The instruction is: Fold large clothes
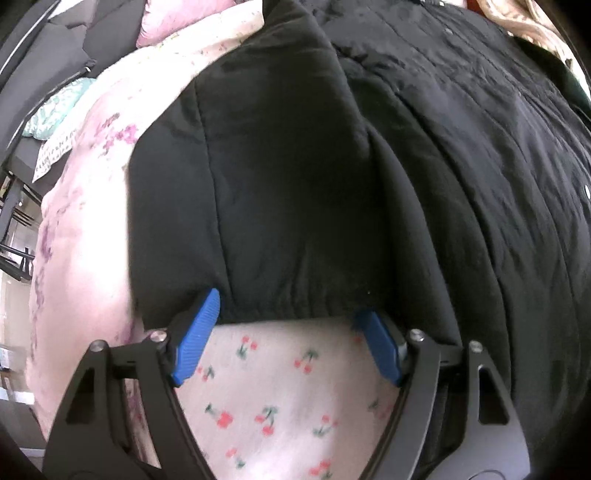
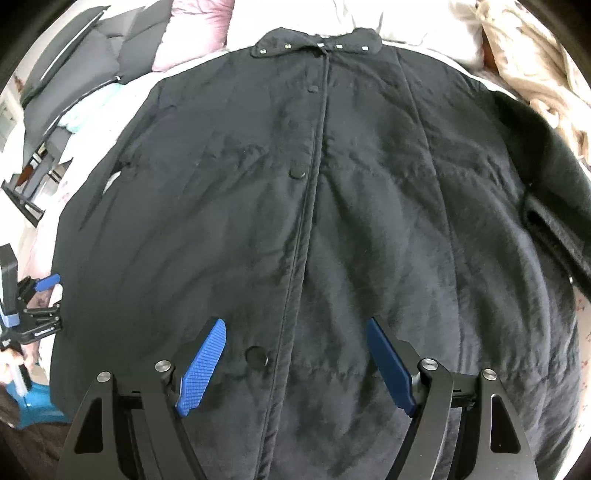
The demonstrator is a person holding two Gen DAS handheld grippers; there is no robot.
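A large black quilted coat (image 2: 332, 221) lies flat on a bed, front up, snapped shut, collar (image 2: 317, 44) at the far end. Its right sleeve (image 2: 546, 184) hangs off to the right. In the left wrist view the coat's left sleeve (image 1: 280, 206) lies with its elastic cuff (image 1: 288, 314) toward me. My left gripper (image 1: 290, 317) is open, its blue fingertips (image 1: 207, 310) at both ends of the cuff. It also shows in the right wrist view (image 2: 44, 295) at the coat's left edge. My right gripper (image 2: 295, 332) is open and empty above the coat's lower front.
The bed has a pink floral cover (image 1: 85, 221) and a cherry-print sheet (image 1: 280, 387). Pink pillows (image 2: 195, 33) and a dark garment (image 2: 81, 62) lie at the far left. A beige blanket (image 2: 535, 62) lies far right. Furniture frames (image 2: 29, 184) stand left of the bed.
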